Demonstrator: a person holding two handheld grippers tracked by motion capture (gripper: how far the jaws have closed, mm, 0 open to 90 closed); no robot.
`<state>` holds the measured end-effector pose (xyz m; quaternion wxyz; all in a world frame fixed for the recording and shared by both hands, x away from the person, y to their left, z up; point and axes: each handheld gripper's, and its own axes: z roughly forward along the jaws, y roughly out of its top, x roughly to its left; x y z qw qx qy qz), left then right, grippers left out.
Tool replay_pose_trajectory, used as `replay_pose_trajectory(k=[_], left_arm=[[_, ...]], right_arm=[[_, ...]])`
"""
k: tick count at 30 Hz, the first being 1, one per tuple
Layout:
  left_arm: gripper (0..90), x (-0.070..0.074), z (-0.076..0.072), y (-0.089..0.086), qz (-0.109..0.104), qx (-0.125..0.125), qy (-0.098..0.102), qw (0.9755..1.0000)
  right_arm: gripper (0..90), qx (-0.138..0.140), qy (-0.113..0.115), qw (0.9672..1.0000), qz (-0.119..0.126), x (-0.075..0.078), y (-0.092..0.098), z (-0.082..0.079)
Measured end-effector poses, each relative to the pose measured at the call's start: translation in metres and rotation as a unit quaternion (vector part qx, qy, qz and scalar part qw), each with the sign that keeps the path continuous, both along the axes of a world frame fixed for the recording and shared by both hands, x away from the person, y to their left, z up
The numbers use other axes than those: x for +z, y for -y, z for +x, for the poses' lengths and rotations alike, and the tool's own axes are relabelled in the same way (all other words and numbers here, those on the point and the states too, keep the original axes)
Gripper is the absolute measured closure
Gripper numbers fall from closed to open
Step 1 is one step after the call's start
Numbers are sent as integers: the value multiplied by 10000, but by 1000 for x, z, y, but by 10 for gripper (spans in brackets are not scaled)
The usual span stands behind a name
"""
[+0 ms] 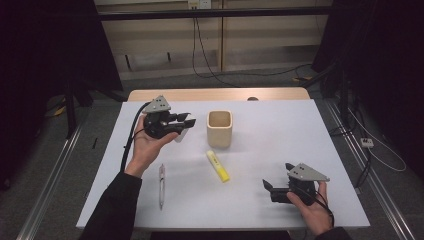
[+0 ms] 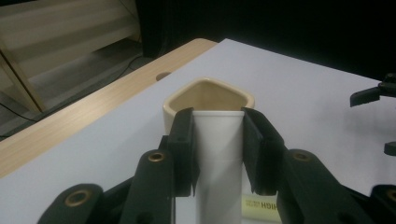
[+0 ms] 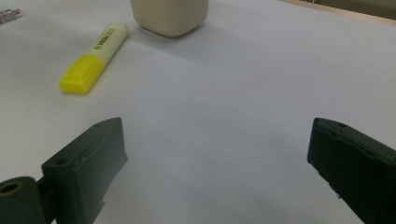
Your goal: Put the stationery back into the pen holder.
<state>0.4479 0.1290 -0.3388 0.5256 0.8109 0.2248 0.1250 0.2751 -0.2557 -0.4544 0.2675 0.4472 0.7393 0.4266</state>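
Note:
My left gripper is held above the table's left side, shut on a white tube-like object. In the left gripper view the white object stands clamped between the two black pads, and my left gripper points at a beige cup just beyond it. The beige cup stands upright and open-topped at mid table. My right gripper rests low at the front right, open, and in its own view the right gripper has only bare table between its jaws.
A yellow highlighter lies in front of the cup; the highlighter is also ahead and left of the right gripper. A pen lies near the front left. The white table ends in a wooden strip at the far edge.

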Motion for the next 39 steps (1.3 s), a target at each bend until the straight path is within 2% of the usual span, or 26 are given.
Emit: replay_pose_trajectory(k=[7,10,16,20,30,34,39], left_arm=[[674,4,7,15,-38,16,81,10000],[674,7,11,19,-157,101,86,9998],[675,15,12,31,-122,63,292,9995],[675,19,14,38,-177,73,331,9993],[675,22,24,61,-274,67,317,9991],[675,20,23,70,-427,-25,238,9988],[675,20,23,78,-394,-81,245,9989]], right_arm=[[41,-9,-1,10000,64,0,0,0],[40,-14,-4,10000,86,0,0,0],[40,-4,5,10000,70,0,0,0],[40,-2,11,10000,72,0,0,-1],[40,-6,11,10000,88,0,0,-1],[40,2,21,10000,83,0,0,-1],[40,8,26,10000,79,0,0,-1]])
